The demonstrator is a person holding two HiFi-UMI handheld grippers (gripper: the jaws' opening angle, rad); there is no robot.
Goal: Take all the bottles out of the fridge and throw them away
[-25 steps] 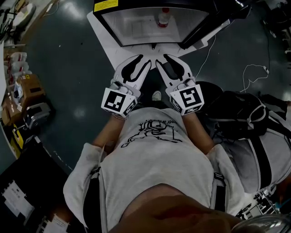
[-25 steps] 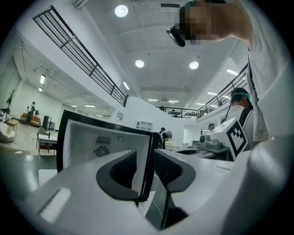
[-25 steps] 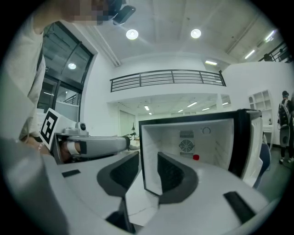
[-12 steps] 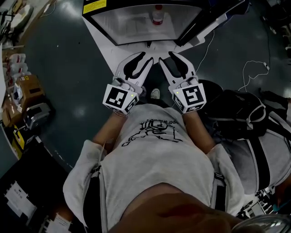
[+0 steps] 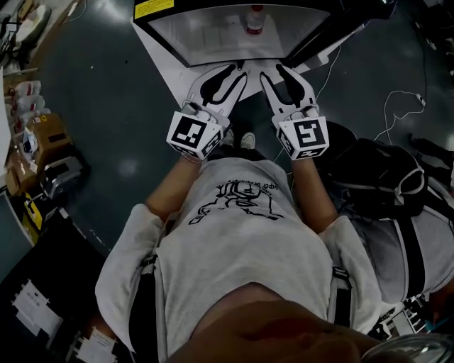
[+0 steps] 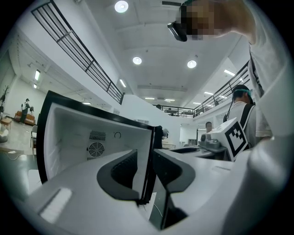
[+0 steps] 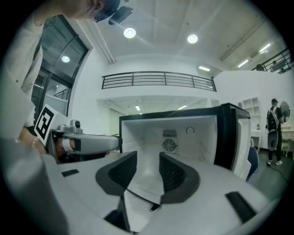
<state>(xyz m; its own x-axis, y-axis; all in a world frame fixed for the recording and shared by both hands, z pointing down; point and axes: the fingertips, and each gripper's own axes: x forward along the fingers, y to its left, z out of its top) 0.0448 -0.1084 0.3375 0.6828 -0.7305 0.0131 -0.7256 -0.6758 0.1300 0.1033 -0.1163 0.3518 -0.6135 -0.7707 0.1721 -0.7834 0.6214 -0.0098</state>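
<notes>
One bottle [image 5: 254, 19] stands inside the open fridge [image 5: 191, 35].
The left gripper [image 5: 238, 72] holds its jaws apart, empty; the right gripper [image 5: 278, 70] has just been opening its jaws, also empty.

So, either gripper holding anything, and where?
Nothing held. The left gripper and right gripper both have jaws apart and empty before the open fridge; the right's have just been opening.
</notes>
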